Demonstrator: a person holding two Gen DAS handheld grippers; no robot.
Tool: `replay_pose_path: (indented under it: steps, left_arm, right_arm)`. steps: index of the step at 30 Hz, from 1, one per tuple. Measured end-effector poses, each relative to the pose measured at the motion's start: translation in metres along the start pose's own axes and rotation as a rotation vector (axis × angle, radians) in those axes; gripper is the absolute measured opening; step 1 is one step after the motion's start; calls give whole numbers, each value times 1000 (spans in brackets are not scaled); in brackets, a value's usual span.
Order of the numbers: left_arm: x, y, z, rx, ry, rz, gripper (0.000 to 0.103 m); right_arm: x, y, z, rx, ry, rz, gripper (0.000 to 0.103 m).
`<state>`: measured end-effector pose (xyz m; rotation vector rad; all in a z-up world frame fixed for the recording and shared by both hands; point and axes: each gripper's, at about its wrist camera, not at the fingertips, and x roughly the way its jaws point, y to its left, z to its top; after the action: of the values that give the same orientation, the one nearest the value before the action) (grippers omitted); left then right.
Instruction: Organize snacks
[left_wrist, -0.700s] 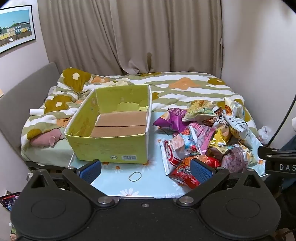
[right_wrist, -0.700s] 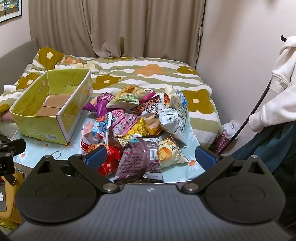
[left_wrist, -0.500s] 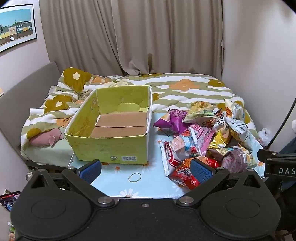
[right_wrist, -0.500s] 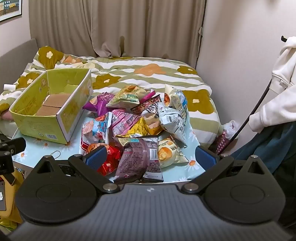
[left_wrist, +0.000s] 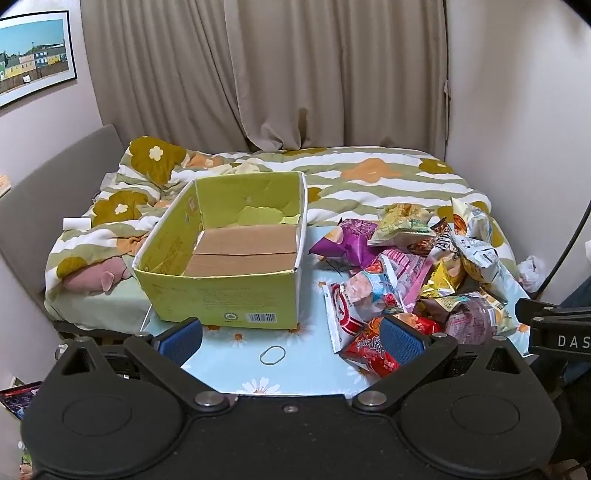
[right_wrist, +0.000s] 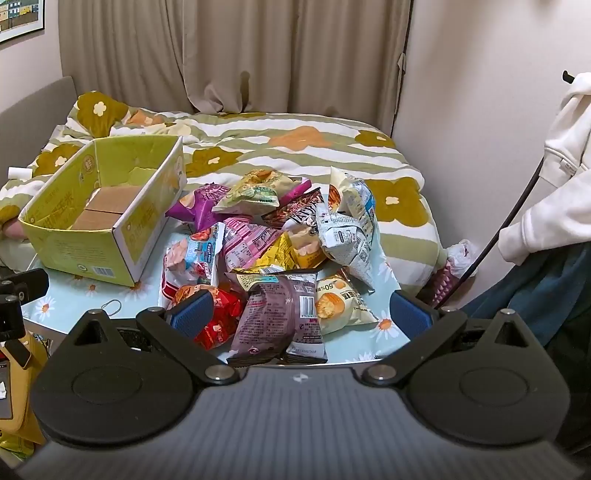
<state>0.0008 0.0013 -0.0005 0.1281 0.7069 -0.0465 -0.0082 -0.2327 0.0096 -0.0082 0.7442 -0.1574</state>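
From the left wrist view we see our left gripper (left_wrist: 291, 341) with its blue-padded jaws spread wide apart and nothing between them, held above the near edge of the pale blue daisy-print table (left_wrist: 229, 362). The open yellow-green cardboard box (left_wrist: 225, 295), with only brown flaps showing at its bottom, stands on this table, and just in front of it lies a thin rubber band (left_wrist: 272, 355). To the right of the box sits the heap of colourful crinkled snack packets (left_wrist: 410, 273), none of them inside the box. Behind the box spreads a flower-patterned striped quilt (left_wrist: 369, 177).

From the right wrist view our right gripper (right_wrist: 301, 314) is likewise fully spread and holds nothing, hanging over the near side of the heap (right_wrist: 273, 236). A dull purple plastic packet (right_wrist: 277, 317) lies nearest, right of the box (right_wrist: 88, 254). A white sleeve (right_wrist: 554, 206) shows far right of the box.
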Motion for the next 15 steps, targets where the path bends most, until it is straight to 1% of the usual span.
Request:
replay_pose_path:
  steps: [15]
  left_arm:
    - [0, 0, 0, 0, -2, 2, 103]
  right_arm:
    - [2, 3, 0, -1, -4, 2, 103]
